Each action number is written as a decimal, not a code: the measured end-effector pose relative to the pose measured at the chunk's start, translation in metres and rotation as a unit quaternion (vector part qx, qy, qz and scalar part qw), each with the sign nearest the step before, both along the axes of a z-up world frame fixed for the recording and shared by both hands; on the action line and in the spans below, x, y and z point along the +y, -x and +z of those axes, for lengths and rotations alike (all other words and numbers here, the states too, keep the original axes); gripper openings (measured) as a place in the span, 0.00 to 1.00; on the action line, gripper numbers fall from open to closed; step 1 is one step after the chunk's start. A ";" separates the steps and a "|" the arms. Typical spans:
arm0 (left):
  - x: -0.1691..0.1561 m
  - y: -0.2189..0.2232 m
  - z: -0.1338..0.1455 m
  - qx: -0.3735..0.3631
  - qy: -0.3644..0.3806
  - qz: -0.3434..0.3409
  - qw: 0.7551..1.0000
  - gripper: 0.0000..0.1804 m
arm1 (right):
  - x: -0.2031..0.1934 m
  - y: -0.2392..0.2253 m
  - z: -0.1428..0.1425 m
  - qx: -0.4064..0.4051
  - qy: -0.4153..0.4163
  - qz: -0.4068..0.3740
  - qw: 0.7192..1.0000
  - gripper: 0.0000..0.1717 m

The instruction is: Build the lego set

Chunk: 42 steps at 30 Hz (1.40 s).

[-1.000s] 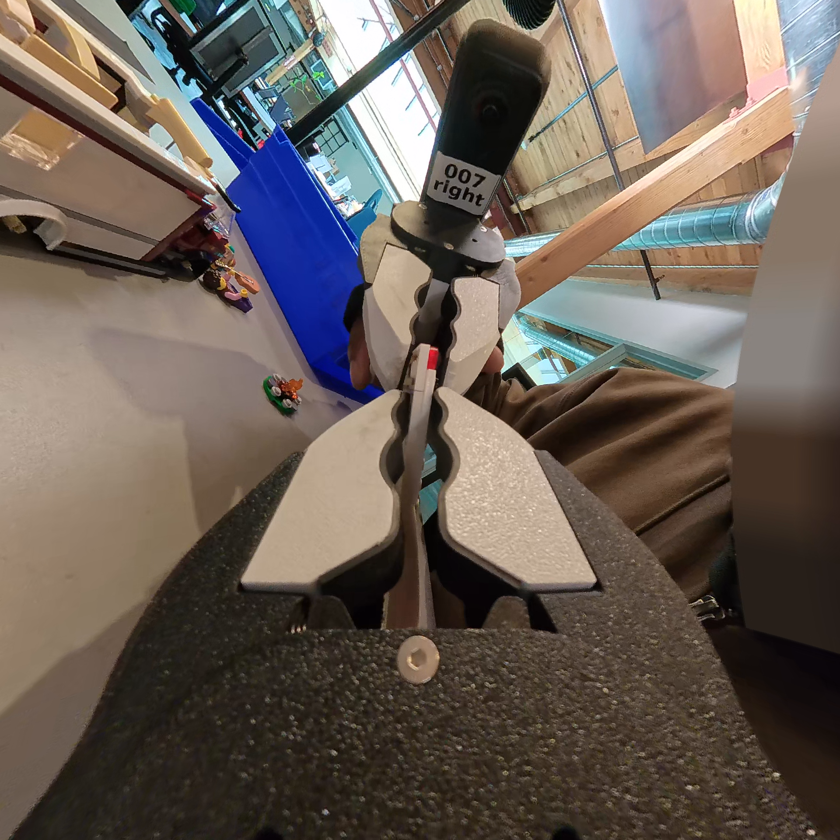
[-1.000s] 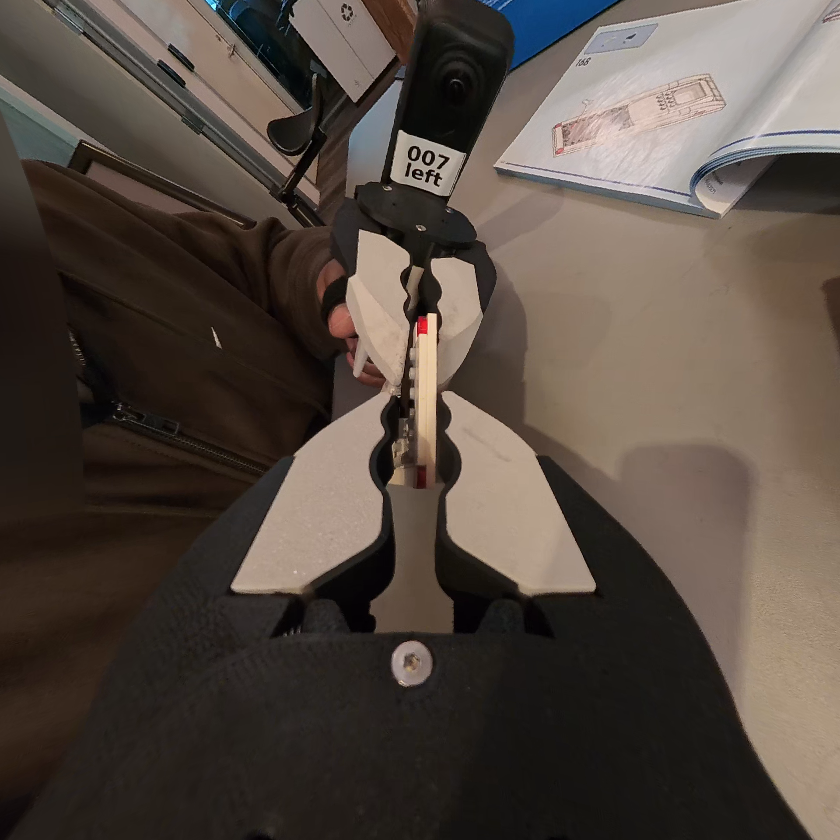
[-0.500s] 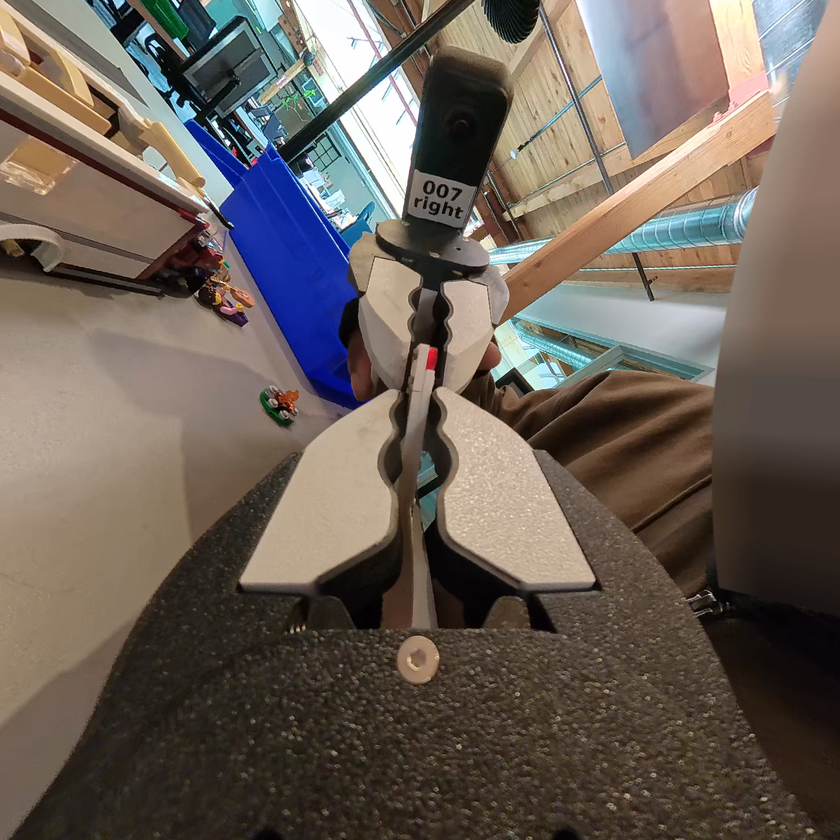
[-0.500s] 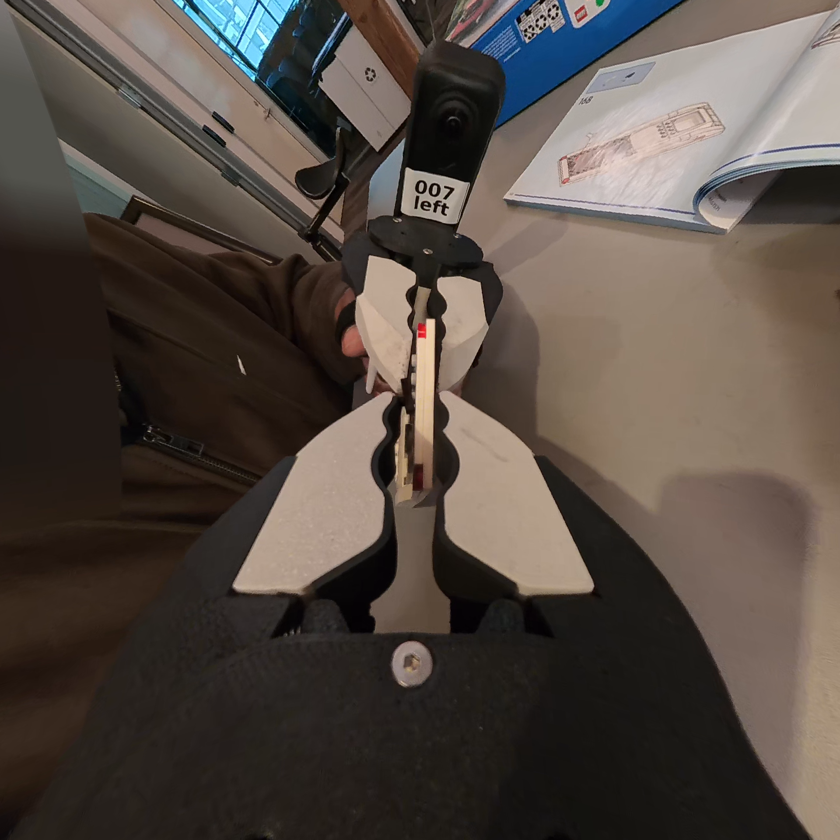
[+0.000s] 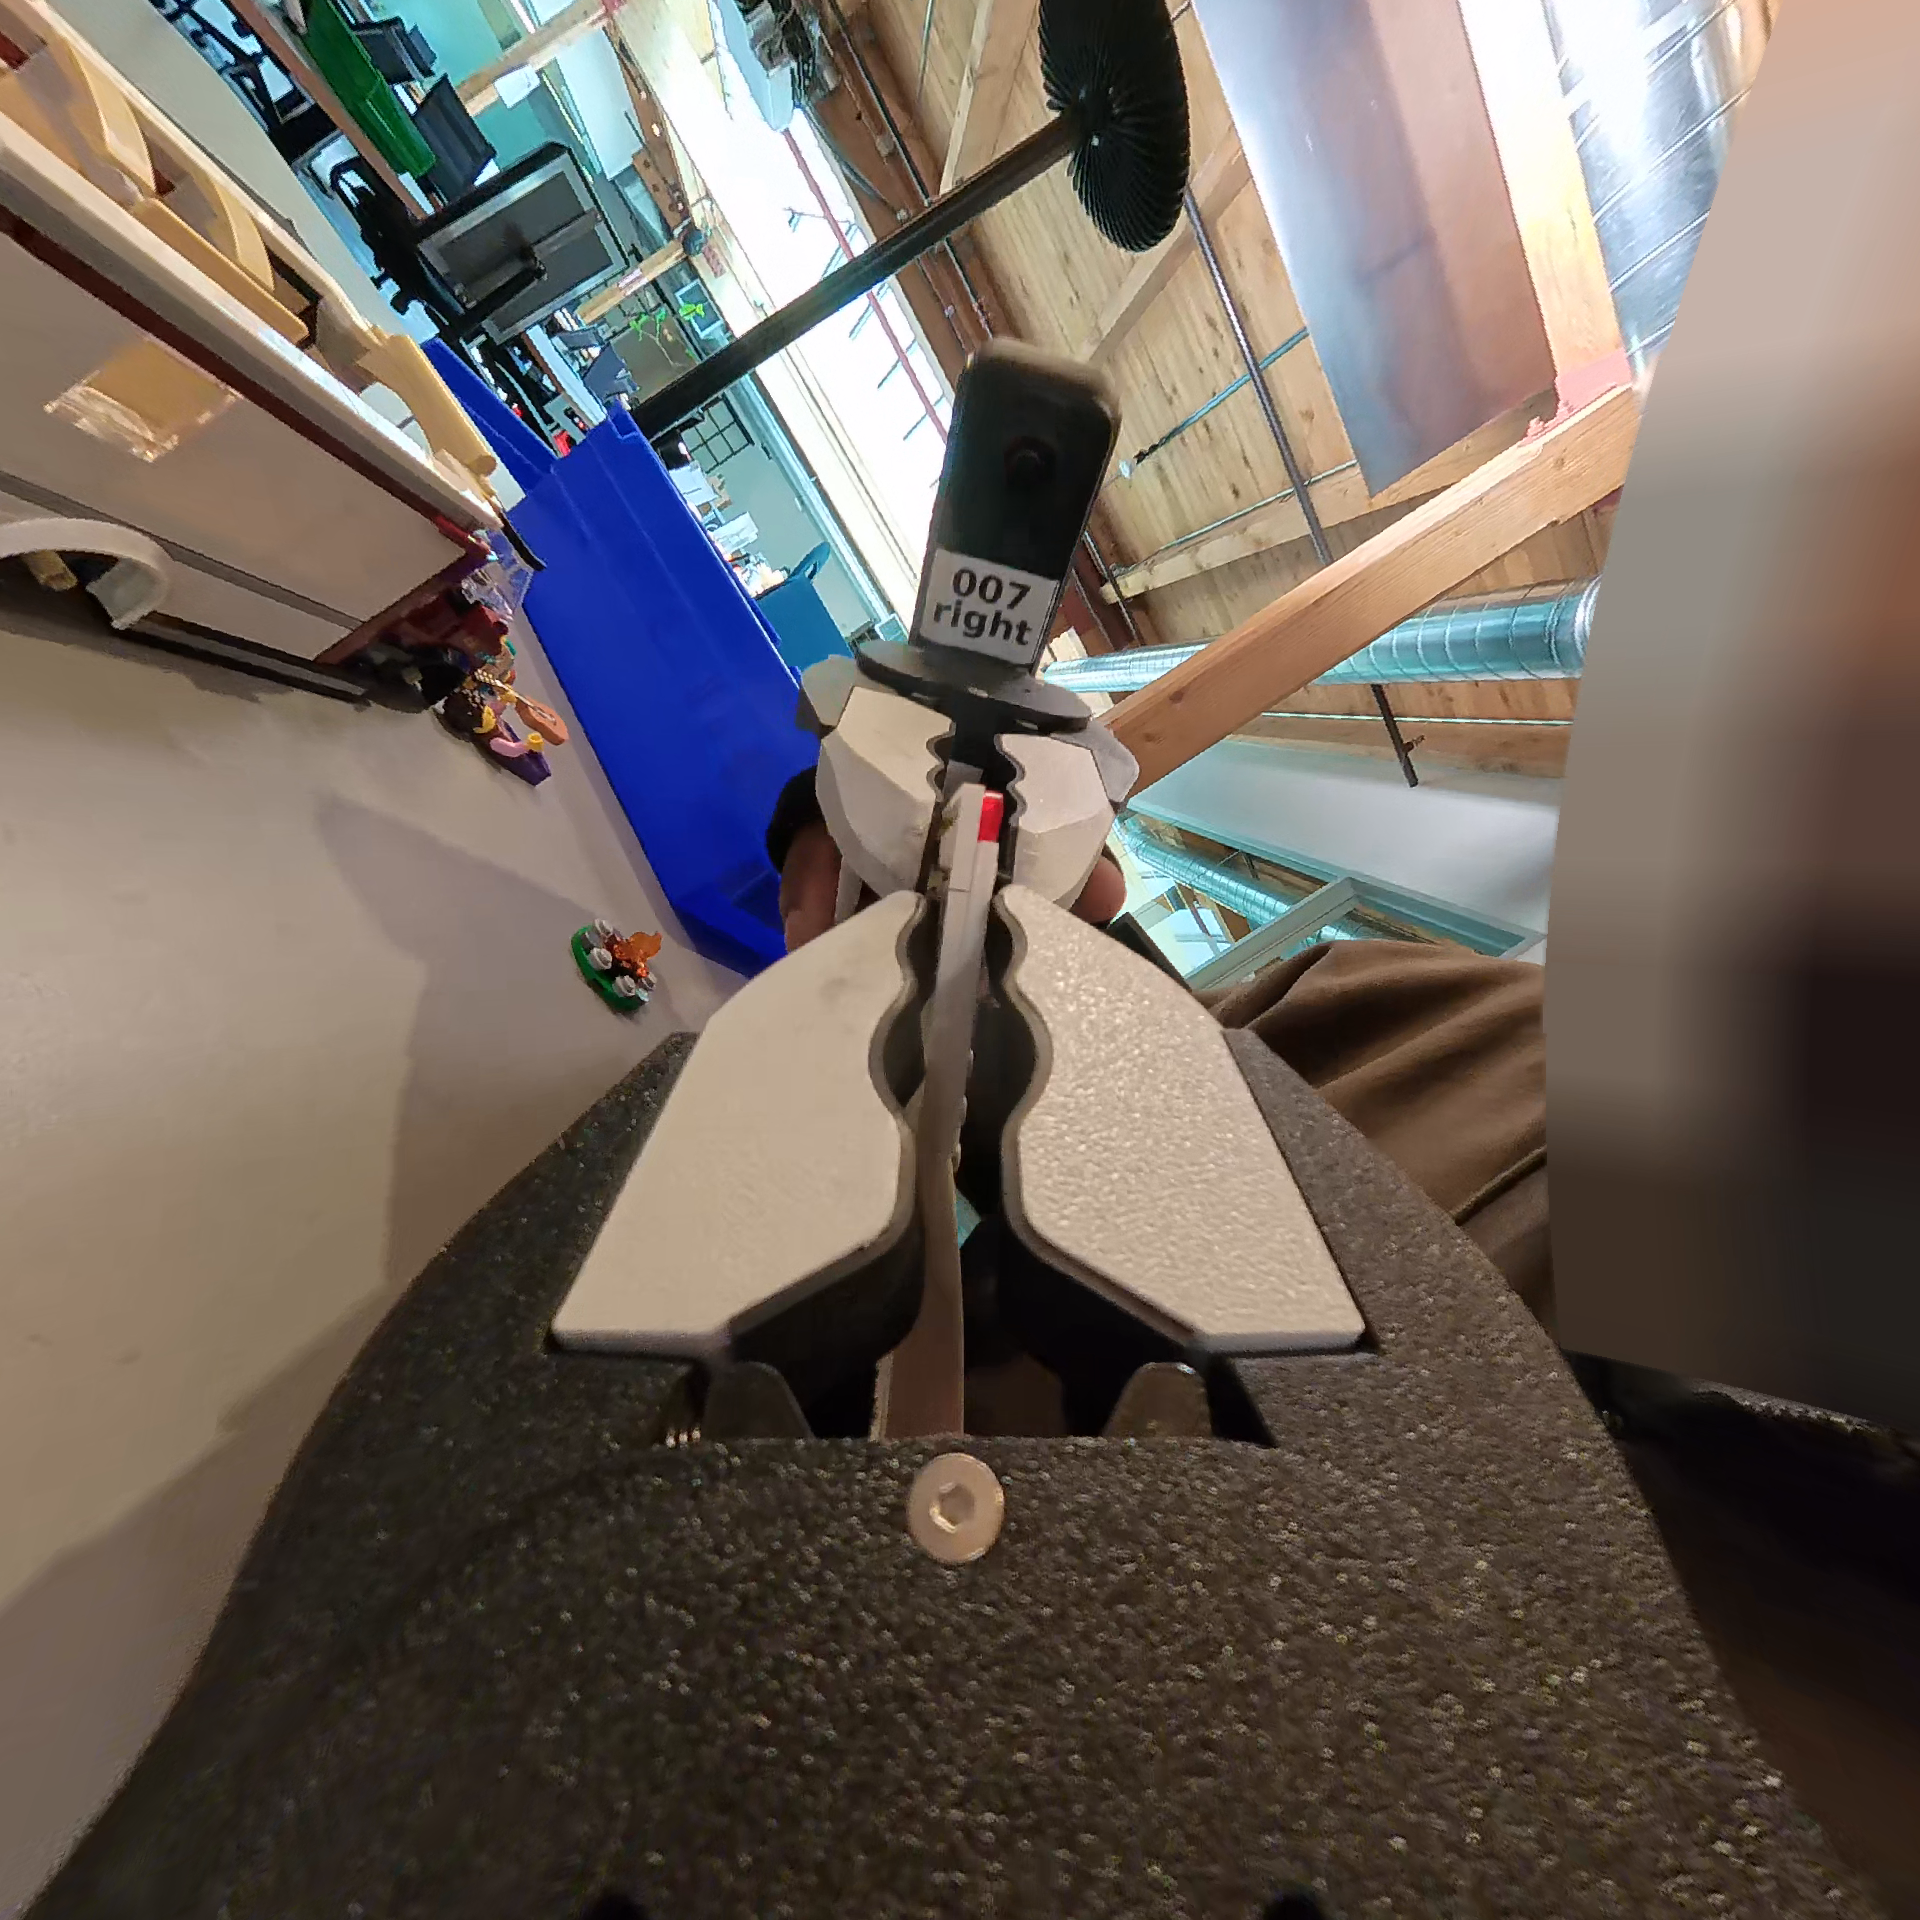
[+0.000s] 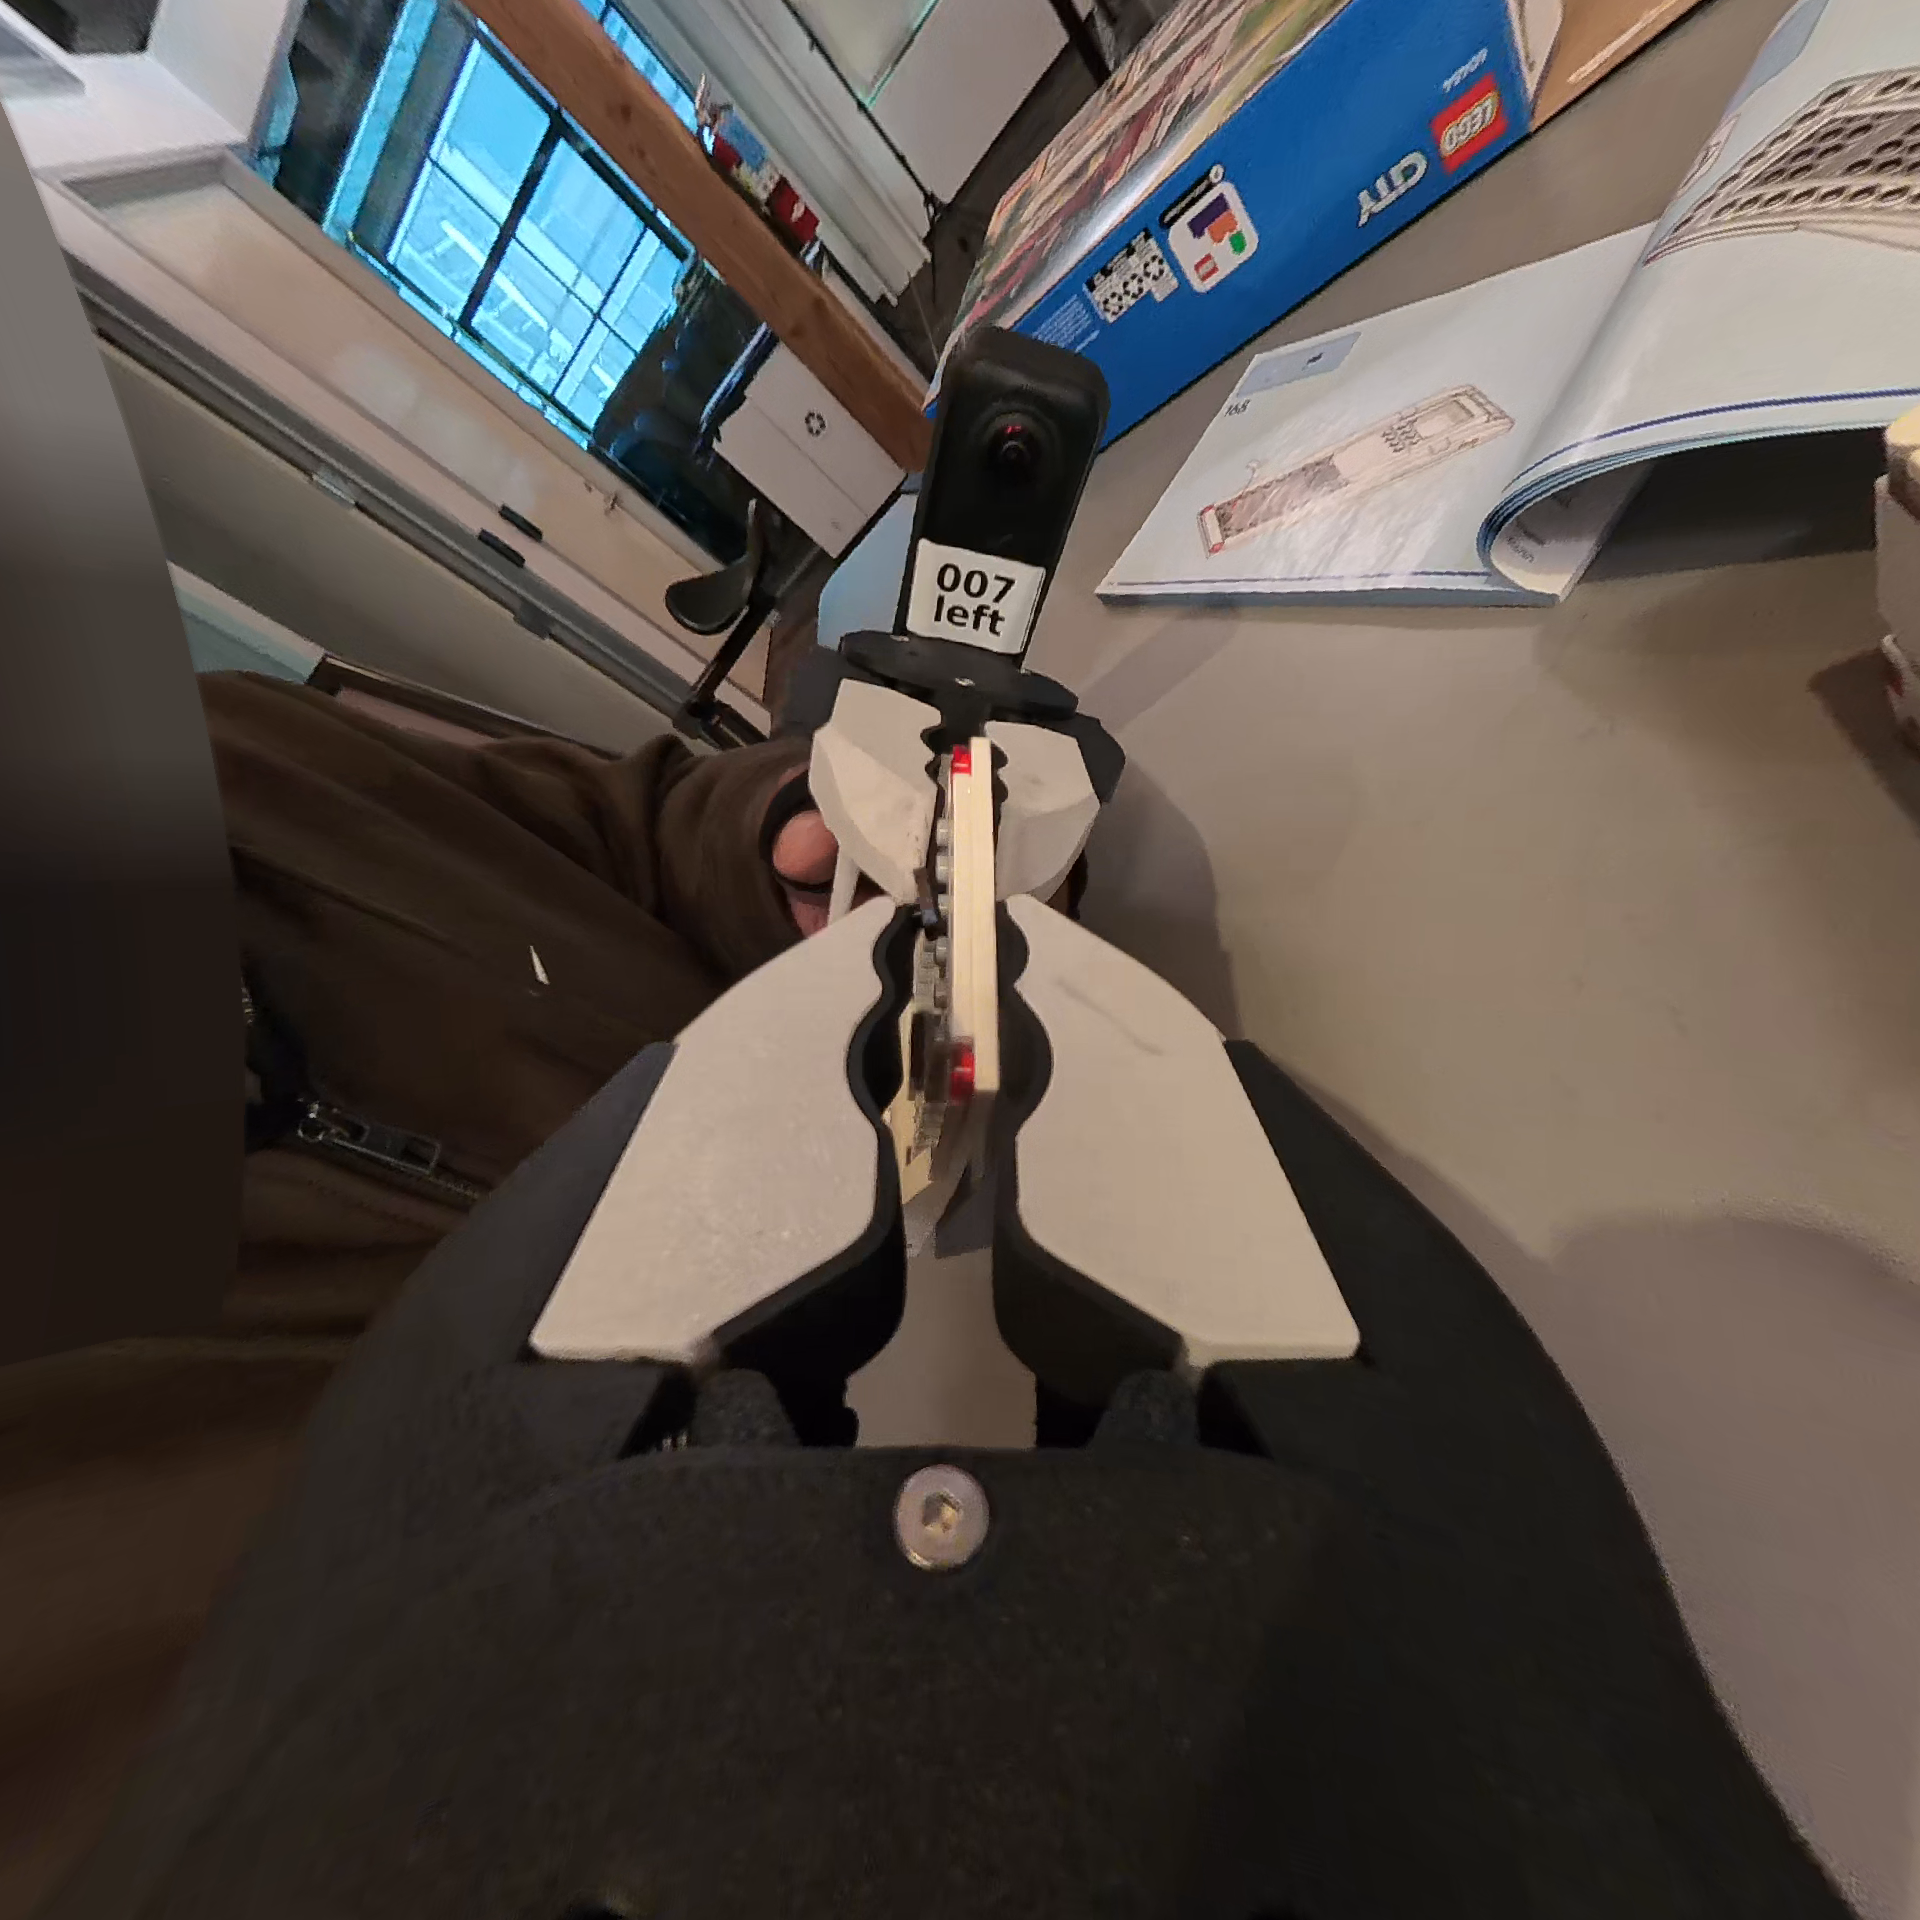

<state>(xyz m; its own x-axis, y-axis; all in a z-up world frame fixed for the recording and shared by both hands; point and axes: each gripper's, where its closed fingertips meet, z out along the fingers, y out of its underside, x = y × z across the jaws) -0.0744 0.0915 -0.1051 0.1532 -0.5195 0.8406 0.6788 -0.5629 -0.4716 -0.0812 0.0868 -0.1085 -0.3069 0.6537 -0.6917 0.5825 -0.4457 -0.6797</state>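
Left wrist view shows the left gripper (image 5: 961, 935) facing the right gripper (image 5: 971, 821) head-on above a grey tabletop (image 5: 208, 935), the two sets of fingers pinching opposite ends of one long, flat brick-built strip (image 5: 961, 935), cream-white with a small red piece at each end. Right wrist view shows the same strip edge-on, its studded side turned toward the person's brown sleeve (image 6: 468, 831), with the right gripper's pale fingers (image 6: 1091, 1039) closed on the near end and the left gripper closed on the far end. The strip hangs in the air between them, clear of the tabletop. Beside them lie a blue bin (image 5: 644, 665), a small green brick piece (image 5: 613, 961), toy figures (image 5: 499, 696), an open instruction booklet (image 6: 1455, 468) and a blue toy box (image 6: 1247, 187).
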 end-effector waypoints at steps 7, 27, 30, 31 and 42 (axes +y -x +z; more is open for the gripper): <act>0.001 0.003 0.004 -0.039 0.002 0.005 0.999 0.05 | 0.002 0.002 0.003 0.018 0.024 -0.037 0.999 0.08; 0.003 0.003 -0.023 -0.200 0.157 0.110 0.961 0.05 | 0.011 0.001 -0.028 -0.007 0.075 -0.128 0.989 0.13; 0.002 0.002 -0.026 -0.205 0.175 0.115 0.956 0.05 | 0.014 -0.003 -0.031 -0.010 0.042 -0.136 0.990 0.14; 0.002 0.002 -0.027 -0.206 0.182 0.116 0.955 0.05 | 0.016 -0.005 -0.031 -0.010 0.030 -0.138 0.990 0.15; -0.004 -0.005 -0.023 -0.176 0.206 0.130 0.954 0.06 | 0.021 -0.025 -0.021 0.051 -0.320 -0.067 0.944 0.18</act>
<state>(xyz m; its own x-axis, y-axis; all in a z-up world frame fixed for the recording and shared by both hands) -0.0695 0.0877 -0.1280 -0.0977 -0.1167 0.9884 0.8957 -0.4432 0.0362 -0.0565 0.1075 -0.1298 -0.2351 0.9653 -0.1139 0.4660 0.0091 -0.8847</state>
